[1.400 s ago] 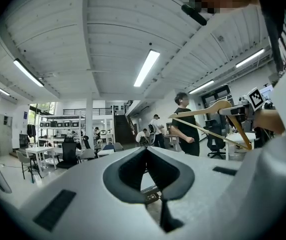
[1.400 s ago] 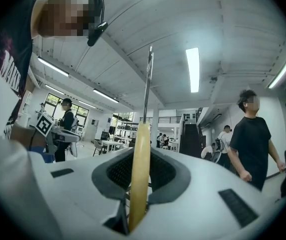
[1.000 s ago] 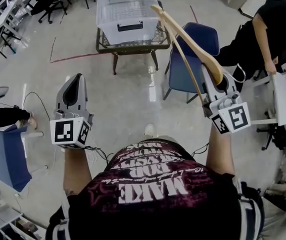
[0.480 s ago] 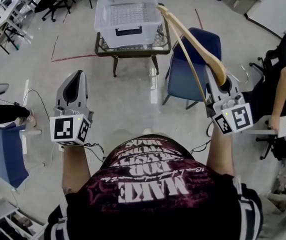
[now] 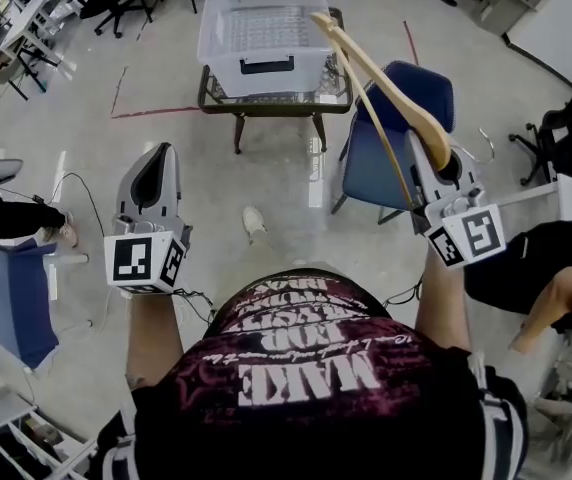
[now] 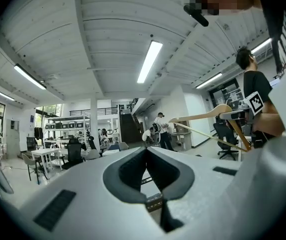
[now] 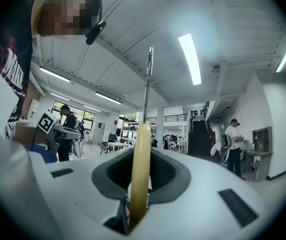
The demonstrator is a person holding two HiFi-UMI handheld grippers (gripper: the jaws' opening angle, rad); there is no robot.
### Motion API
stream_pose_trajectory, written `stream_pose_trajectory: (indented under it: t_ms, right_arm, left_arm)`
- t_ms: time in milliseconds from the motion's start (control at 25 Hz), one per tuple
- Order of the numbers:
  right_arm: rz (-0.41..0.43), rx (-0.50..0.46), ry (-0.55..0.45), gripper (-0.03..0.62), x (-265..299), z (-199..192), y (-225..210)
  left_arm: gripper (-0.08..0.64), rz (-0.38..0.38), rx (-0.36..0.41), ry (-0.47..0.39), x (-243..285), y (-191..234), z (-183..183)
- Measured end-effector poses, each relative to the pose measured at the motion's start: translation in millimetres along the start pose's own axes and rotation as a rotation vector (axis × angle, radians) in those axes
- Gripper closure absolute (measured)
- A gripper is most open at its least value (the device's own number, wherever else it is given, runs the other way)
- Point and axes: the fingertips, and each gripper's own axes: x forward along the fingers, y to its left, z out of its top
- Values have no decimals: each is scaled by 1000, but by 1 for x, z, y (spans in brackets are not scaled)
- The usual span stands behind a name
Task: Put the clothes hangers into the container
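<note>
A pale wooden clothes hanger (image 5: 386, 76) slants up and left from my right gripper (image 5: 436, 160), which is shut on its thick end. In the right gripper view the hanger (image 7: 140, 159) stands edge-on between the jaws of the right gripper (image 7: 142, 156), its metal hook pointing up. The hanger's far tip reaches over the right rim of the clear plastic container (image 5: 228, 60), which sits on a small glass-topped table (image 5: 266, 96). My left gripper (image 5: 157, 153) hovers over the floor at the left, shut and holding nothing. The left gripper view shows the left gripper (image 6: 145, 151) and the hanger (image 6: 203, 116) off to the right.
A blue chair (image 5: 391, 128) stands right of the table, under the hanger. A seated person's leg (image 5: 526, 268) is at the right edge. A blue-covered seat (image 5: 11, 303) sits at the left. Office chairs and desks line the back left.
The view has shifted a little toward the table and container. The person at the right has slid largely out of frame. Both grippers keep their pose, the hanger still held.
</note>
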Motion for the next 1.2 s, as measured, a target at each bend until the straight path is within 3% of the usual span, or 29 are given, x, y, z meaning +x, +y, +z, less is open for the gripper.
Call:
stream_pose_trajectory:
  t_ms: [400, 1000, 1200]
  right_arm:
    - [-20, 5, 11, 534, 15, -9, -10]
    - [-10, -10, 31, 534, 75, -13, -28]
    - [-9, -10, 45, 534, 113, -19, -34]
  left_arm:
    - [554, -77, 2, -14, 37, -13, -1]
    - [554, -101, -19, -3, 96, 12, -11]
    - [554, -96, -27, 10, 121, 40, -21]
